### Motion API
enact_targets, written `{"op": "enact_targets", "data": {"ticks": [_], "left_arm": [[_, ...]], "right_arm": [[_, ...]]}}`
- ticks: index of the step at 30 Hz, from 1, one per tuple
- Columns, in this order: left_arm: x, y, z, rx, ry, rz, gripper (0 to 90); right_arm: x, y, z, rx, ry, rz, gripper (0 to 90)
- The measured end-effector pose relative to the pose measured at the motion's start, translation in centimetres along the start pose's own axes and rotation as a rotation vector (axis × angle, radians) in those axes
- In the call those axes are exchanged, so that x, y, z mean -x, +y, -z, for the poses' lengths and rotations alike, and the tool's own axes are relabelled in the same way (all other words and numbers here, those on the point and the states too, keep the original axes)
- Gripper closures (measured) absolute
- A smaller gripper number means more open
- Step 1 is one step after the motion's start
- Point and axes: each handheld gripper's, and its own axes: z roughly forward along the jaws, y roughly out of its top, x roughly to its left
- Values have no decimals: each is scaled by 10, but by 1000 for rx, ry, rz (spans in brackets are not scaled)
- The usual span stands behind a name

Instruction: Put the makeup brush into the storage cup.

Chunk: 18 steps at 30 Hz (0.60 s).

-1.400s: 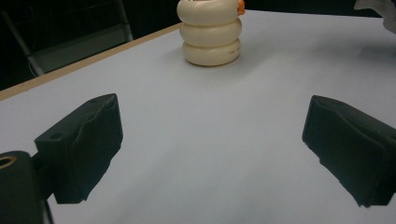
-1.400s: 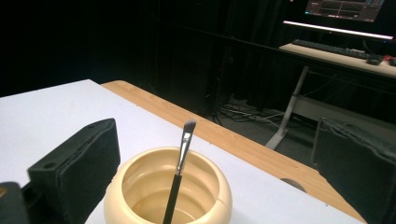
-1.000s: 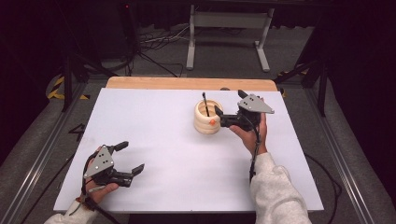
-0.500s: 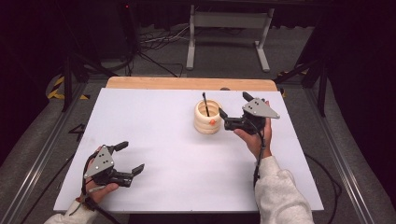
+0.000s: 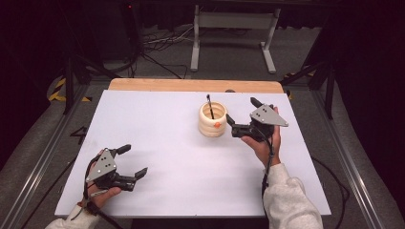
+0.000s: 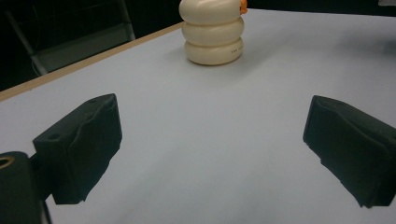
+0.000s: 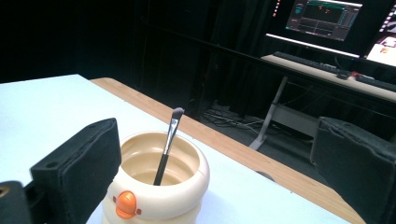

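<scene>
Brush (image 5: pixel 209 105) stands bristles-up, leaning, inside cream ribbed holder (image 5: pixel 213 120) at table (image 5: pixel 157 119) centre-right, toward far edge. Left gripper (image 5: pixel 125 161) rests at near-left corner of table, jaws spread, nothing between them, well apart from holder. Right gripper (image 5: pixel 239 113) sits just beside holder's right side, jaws spread wide, gripping nothing. Holder has orange button (image 7: pixel 126 204) on its side facing right gripper.
</scene>
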Motion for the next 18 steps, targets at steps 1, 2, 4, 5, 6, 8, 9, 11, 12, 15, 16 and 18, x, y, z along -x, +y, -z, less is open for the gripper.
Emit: {"op": "enact_targets", "data": {"ticks": [1,2,4,5,6,8,9,11,12,15,16,18], "left_arm": [[0,0,0,1,-1,1,54],[0,0,0,-1,0,0,54],[1,0,0,3,1,0,52],[1,0,0,3,1,0,53],[1,0,0,3,2,0,53],[1,0,0,0,-1,0,53],[1,0,-1,-2,2,-2,53],[1,0,-1,0,1,-2,52],[1,0,-1,-1,2,-4,53],[1,0,-1,-4,0,1,52],[1,0,-1,-6,1,1,51],[1,0,-1,-4,-1,4,45]], "right_arm": [[0,0,1,1,-2,1,22],[-1,0,3,1,3,1,22],[-1,0,5,-2,2,8,19],[-1,0,5,-2,2,8,19],[-1,0,6,-3,4,9,20],[-2,-1,9,5,-10,18,24],[-1,-1,9,8,-20,19,24],[-1,-2,11,6,-13,12,23],[-1,-3,11,6,-13,18,23],[-3,-5,13,-5,-3,21,22],[-3,-7,14,-7,-5,28,23],[-4,-9,17,-16,-2,33,21]]}}
